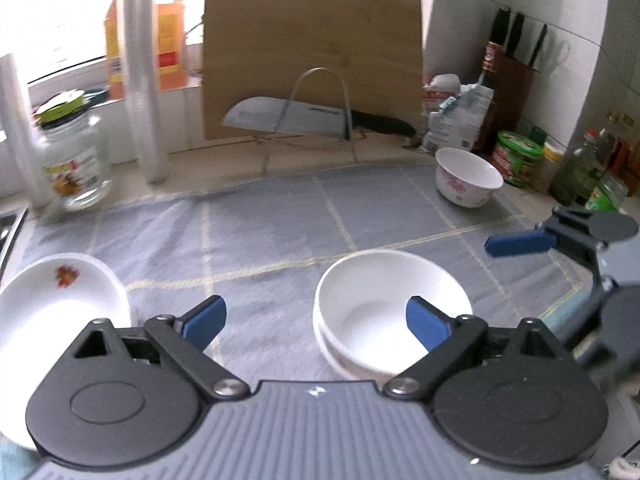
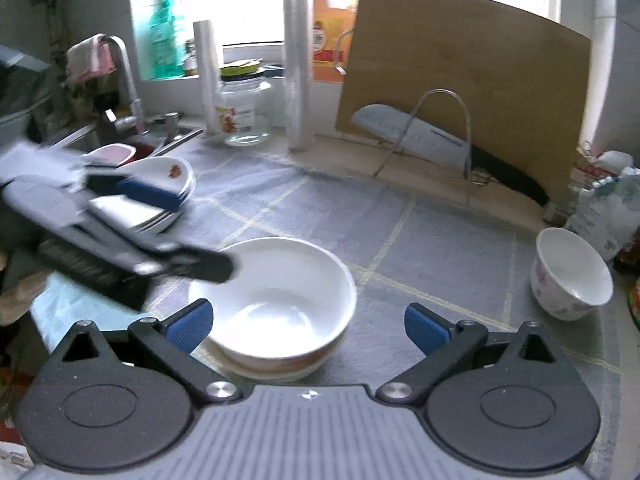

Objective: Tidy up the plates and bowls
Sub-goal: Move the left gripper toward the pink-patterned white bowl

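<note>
A plain white bowl (image 1: 368,288) (image 2: 280,292) sits nested in another bowl on the blue-grey checked cloth (image 1: 260,232). My left gripper (image 1: 316,320) is open, its right pad over the bowl's inside, nothing pressed. My right gripper (image 2: 308,326) is open just short of the same bowl, with the bowl's near rim between its pads. A stack of white plates with a red flower print (image 1: 60,304) (image 2: 160,184) lies at the left. A small flowered bowl (image 1: 468,176) (image 2: 568,276) stands at the right. The left gripper (image 2: 180,232) shows blurred above the bowl's left rim.
A wooden cutting board (image 1: 312,60) leans at the back behind a wire rack holding a cleaver (image 1: 288,118). A glass jar (image 1: 76,160) and sleeves of plastic cups (image 1: 142,80) stand back left. The sink and tap (image 2: 124,80) lie left. Bottles, tubs and a knife block (image 1: 516,76) crowd the right.
</note>
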A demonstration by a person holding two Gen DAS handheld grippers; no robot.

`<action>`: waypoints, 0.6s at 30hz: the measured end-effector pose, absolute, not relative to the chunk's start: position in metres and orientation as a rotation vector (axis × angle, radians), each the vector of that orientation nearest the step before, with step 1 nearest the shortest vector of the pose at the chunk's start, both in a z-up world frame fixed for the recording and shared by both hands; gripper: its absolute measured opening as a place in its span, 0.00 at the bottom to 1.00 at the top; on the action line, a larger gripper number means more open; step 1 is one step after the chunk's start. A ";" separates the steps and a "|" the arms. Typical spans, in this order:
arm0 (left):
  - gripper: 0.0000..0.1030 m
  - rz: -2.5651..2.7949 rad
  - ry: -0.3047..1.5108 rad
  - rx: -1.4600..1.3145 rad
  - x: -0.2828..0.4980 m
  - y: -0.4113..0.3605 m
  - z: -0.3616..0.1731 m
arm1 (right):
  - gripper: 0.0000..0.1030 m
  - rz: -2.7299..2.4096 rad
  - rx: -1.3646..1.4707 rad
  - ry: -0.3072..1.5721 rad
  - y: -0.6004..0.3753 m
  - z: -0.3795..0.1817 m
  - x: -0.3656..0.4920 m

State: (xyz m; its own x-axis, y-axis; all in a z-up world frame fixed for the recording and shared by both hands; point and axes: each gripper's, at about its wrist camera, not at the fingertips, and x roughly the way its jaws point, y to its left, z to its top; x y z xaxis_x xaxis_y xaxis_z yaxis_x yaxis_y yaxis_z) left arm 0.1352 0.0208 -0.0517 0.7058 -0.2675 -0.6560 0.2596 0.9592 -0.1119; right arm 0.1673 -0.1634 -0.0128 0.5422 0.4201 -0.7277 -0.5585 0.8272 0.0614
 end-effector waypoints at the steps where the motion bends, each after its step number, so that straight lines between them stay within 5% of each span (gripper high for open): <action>1: 0.94 -0.283 0.729 -0.021 0.131 0.023 -0.052 | 1.00 0.581 -0.192 0.820 -0.163 -0.016 0.169; 18: 0.99 -0.425 0.613 0.111 0.099 0.005 -0.042 | 1.00 0.359 -0.152 0.825 -0.189 -0.008 0.154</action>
